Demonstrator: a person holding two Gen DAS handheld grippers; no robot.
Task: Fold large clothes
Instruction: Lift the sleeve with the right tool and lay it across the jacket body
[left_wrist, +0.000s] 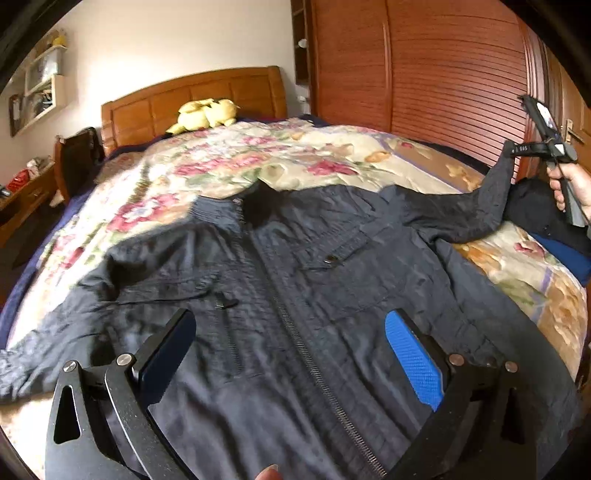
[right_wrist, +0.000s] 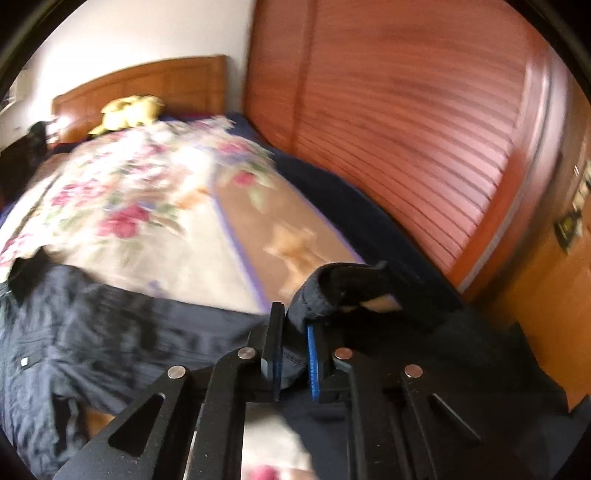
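The right gripper (right_wrist: 293, 345) pinches the cuff of the dark jacket's (left_wrist: 295, 280) sleeve (left_wrist: 491, 199), lifting it off the floral quilt (left_wrist: 229, 162). The left gripper (left_wrist: 291, 354) hovers spread and empty above the zipped front. The jacket lies flat across the bed, a yellow plush toy (left_wrist: 207, 114) by the headboard (left_wrist: 192, 98) and a slatted wardrobe (left_wrist: 443, 74) alongside.

Left gripper (left_wrist: 291, 354) spread wide, blue-padded fingers (left_wrist: 413, 360) angled downward, nothing pinched between them. Right gripper (right_wrist: 293, 350) clamped tight on a dark jacket cuff (right_wrist: 332, 291), seen from the left wrist at 2 o'clock, a bare hand (left_wrist: 570, 186) wrapped around its handle.
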